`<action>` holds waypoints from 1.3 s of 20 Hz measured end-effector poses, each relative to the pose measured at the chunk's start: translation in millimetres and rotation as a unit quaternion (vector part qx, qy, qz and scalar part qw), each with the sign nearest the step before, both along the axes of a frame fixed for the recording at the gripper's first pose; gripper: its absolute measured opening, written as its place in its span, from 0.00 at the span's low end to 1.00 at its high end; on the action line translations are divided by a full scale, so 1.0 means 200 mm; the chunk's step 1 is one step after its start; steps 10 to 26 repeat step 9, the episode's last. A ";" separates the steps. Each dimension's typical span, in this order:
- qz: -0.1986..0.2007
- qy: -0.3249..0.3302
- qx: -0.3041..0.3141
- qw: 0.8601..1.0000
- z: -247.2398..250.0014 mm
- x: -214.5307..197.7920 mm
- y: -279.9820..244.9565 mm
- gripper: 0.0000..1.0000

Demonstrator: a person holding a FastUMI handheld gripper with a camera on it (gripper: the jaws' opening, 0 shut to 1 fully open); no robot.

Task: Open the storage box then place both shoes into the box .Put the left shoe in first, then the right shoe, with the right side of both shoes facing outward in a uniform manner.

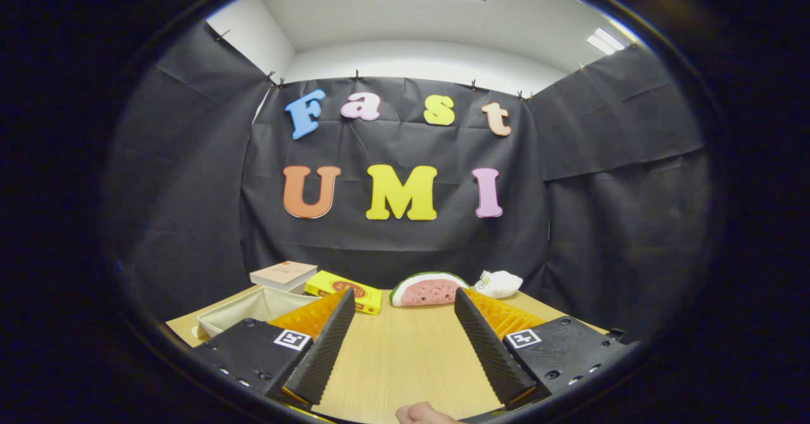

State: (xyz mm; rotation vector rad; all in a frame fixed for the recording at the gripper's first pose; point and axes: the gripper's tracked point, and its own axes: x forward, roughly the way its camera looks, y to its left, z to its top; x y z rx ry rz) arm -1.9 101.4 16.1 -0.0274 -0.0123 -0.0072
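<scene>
My gripper (405, 295) is held low over a light wooden table (405, 354), open, with nothing between its fingers. A beige fabric storage box (248, 310) sits on the table just beyond the left finger, which partly hides it. From here its top looks open and I see into its pale inside. A fingertip of the person's hand (423, 414) shows at the near edge between the fingers.
At the back of the table, from left to right: a tan book-like box (283, 274), a flat yellow box (342, 290), a watermelon-slice toy (428, 289) and a small white soft toy (498, 283). Black cloth walls close the booth behind and at both sides.
</scene>
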 end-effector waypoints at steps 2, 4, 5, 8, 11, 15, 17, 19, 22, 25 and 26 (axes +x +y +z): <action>-0.002 0.000 -0.001 1.000 0.00 0.00 -0.01 0.96; -0.003 0.002 -0.006 1.000 -0.01 0.00 -0.02 0.96; -0.002 0.005 -0.009 1.000 -0.03 0.00 -0.01 0.96; 0.003 0.010 -0.011 1.000 -0.03 0.01 -0.01 0.96; 0.001 0.011 -0.009 1.000 -0.03 0.01 -0.02 0.96; 0.001 0.011 -0.009 1.000 -0.03 0.01 -0.02 0.96; 0.001 0.011 -0.009 1.000 -0.03 0.01 -0.02 0.96; 0.001 0.011 -0.009 1.000 -0.03 0.01 -0.02 0.96; 0.001 0.011 -0.009 1.000 -0.03 0.01 -0.02 0.96; 0.001 0.011 -0.009 1.000 -0.03 0.01 -0.02 0.96; 0.001 0.011 -0.009 1.000 -0.03 0.01 -0.02 0.96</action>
